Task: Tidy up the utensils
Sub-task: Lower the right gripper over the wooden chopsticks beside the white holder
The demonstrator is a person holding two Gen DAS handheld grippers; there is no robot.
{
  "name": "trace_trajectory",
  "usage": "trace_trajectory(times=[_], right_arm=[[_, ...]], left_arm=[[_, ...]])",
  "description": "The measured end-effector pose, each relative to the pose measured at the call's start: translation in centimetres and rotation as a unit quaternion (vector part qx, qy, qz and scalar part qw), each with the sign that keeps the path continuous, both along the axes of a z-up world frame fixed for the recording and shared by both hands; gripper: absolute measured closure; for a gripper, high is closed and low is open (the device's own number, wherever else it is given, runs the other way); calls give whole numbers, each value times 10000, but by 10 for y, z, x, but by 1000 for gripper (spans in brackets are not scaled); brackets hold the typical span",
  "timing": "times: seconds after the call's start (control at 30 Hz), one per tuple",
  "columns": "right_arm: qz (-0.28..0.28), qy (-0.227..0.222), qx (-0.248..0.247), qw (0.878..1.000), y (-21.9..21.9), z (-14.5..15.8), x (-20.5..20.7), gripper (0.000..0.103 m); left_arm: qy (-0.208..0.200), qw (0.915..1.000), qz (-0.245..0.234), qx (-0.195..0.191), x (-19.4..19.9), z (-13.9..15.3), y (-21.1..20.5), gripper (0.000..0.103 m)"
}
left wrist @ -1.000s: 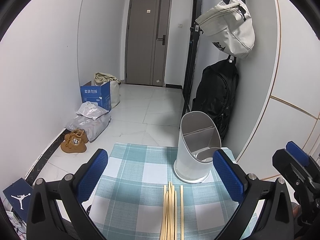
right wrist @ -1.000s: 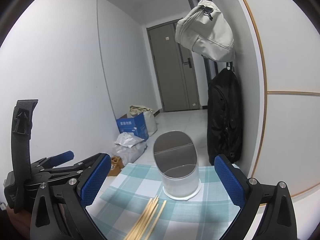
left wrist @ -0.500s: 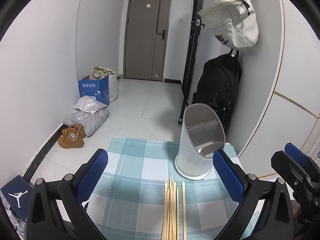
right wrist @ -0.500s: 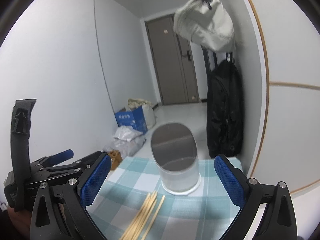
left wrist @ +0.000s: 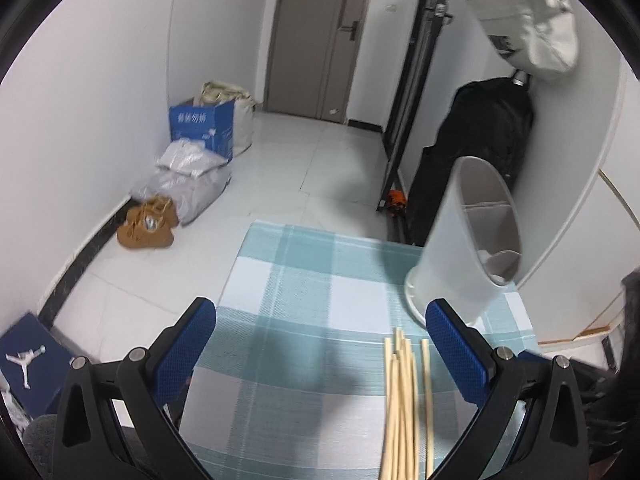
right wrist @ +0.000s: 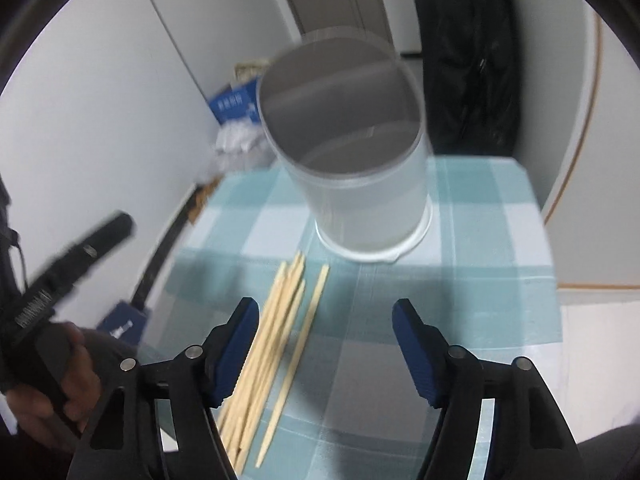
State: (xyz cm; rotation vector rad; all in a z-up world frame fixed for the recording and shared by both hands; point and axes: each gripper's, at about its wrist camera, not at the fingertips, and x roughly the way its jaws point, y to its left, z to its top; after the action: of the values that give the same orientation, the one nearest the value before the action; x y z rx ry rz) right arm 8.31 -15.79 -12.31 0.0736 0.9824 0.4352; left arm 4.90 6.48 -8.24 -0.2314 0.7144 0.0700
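Note:
Several wooden chopsticks (left wrist: 404, 400) lie in a bundle on the teal checked tablecloth (left wrist: 304, 280), near its front. They also show in the right wrist view (right wrist: 276, 336). A white divided utensil holder (left wrist: 468, 236) stands at the cloth's far right; in the right wrist view (right wrist: 360, 184) it is straight ahead. My left gripper (left wrist: 320, 344) is open and empty above the cloth, left of the chopsticks. My right gripper (right wrist: 324, 344) is open and empty just above the chopsticks, with one loose stick between its fingers.
The small table ends just past the holder. A white wall panel (left wrist: 592, 160) rises at the right. A black backpack (left wrist: 480, 148) hangs behind the holder. On the floor at left lie bags (left wrist: 188, 184), brown shoes (left wrist: 148, 228) and a blue box (left wrist: 202, 124).
Both grippers have tilted down toward the table. The right gripper has come forward and lower over the chopsticks and its fingers stand closer together. The left gripper has shifted left.

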Motion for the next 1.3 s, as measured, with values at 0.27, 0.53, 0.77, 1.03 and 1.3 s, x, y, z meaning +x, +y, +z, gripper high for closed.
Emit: trace_trajectory(times=[0.27,0.53,0.77,1.03,1.3], right_arm=[[166,554,-536,9969,43,-28,27,62],[-59,850,-1056,9907,62,-46,47,78],[-131,682,-1477,9866,78,-48,50,85],[-181,770,-1127,9905,73,-51,49,101],[-227,604,-548,9964,37,-29,26,103]], left_arm=[[199,9970,528,-530,9,-5,41,1],[318,9930,713,-887,10,-12,61,1],[385,9910,812,-990,8,-12,68,1],[464,9922,731,-897,13,-19,71,1],[893,9930,191,-748,17,-34,48,1]])
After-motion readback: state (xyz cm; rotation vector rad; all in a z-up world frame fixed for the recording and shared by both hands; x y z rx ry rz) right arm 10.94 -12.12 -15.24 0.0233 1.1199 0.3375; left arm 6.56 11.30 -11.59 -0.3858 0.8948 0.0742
